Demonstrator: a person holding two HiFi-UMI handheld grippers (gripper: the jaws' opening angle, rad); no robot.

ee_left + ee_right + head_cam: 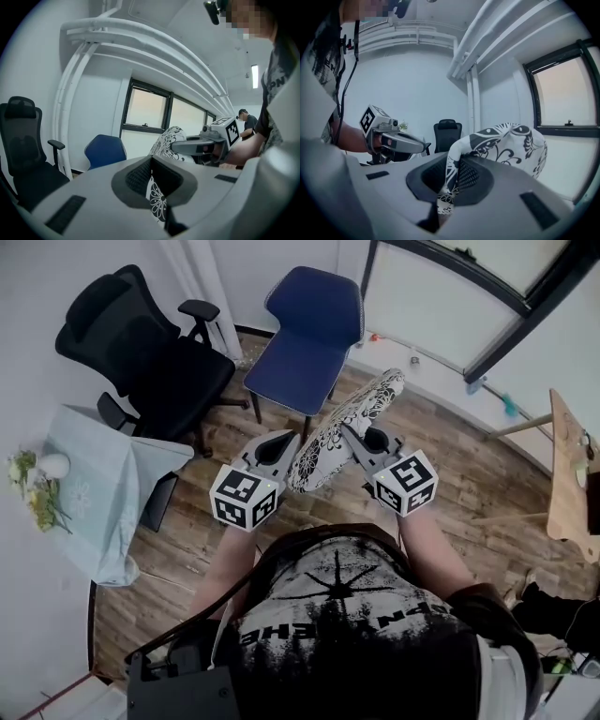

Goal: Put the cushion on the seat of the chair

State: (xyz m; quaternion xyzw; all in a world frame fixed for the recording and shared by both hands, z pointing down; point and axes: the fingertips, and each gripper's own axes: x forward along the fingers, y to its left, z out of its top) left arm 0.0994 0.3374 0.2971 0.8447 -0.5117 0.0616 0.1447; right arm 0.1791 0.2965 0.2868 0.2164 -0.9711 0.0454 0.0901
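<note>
Soft, even daylight is coming through the window (147, 110), which is glowing pale and washed out. A ceiling lamp (254, 76) is shining white. Shadows on the wooden floor (450, 456) are staying faint. Both gripper views are bending strongly toward dark, rounded corners.

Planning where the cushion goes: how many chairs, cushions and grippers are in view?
Chairs: 2, black chair and blue chair
Cushions: 1, the cushion
Grippers: 2, left gripper and right gripper, jaws shut on the cushion
Total: 5
</note>
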